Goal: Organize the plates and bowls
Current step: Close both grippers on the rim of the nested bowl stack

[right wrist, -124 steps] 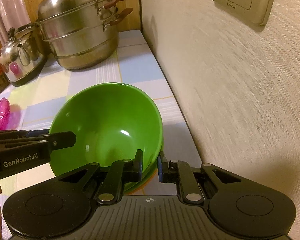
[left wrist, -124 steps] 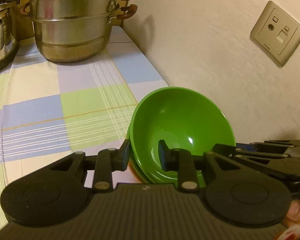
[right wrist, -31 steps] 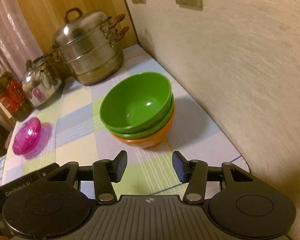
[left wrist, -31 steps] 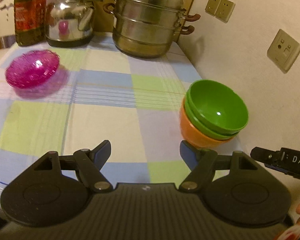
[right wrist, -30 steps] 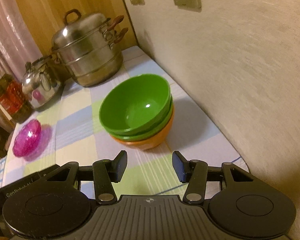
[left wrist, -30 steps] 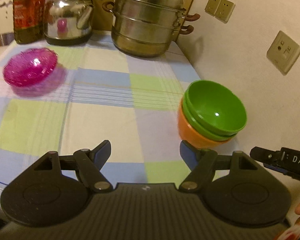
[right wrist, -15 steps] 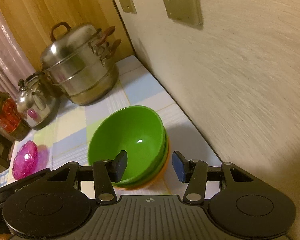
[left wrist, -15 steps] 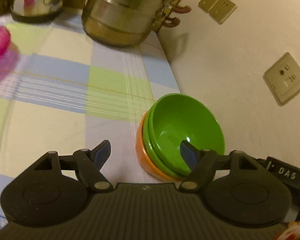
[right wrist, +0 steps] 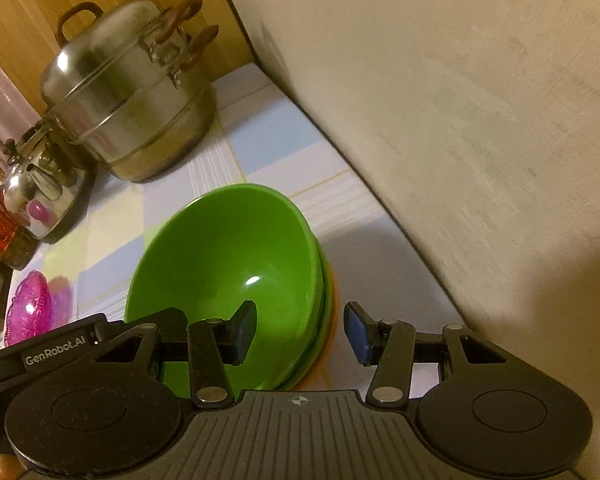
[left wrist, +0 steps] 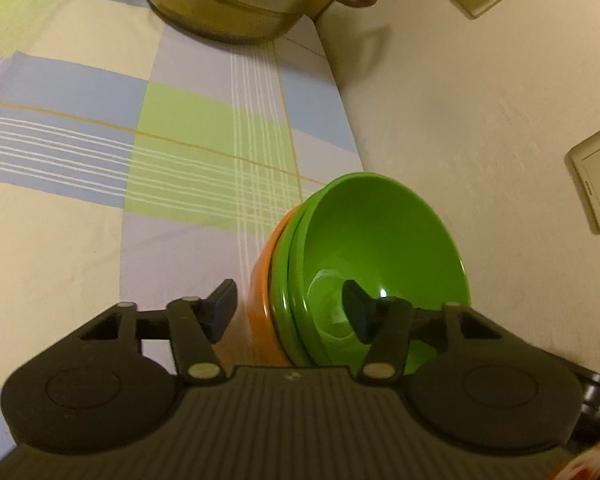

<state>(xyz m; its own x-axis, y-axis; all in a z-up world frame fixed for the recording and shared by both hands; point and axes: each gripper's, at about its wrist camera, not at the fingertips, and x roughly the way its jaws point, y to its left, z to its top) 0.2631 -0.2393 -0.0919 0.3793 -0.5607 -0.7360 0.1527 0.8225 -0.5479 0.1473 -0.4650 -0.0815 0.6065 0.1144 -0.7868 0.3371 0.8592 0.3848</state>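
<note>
"GenRobot.AI" marks the left hand-held gripper (right wrist: 100,336) (white lettering).

Both wrist views close, angled down, sharing stacked bowls (left wrist: 380,248).

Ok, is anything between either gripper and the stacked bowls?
Nothing visible. The left gripper already straddles the near rim of the bowl stack, one finger outside, one inside the top green bowl, its jaws closing. The right gripper straddles the stack's other side, pads not yet pressing.
</note>
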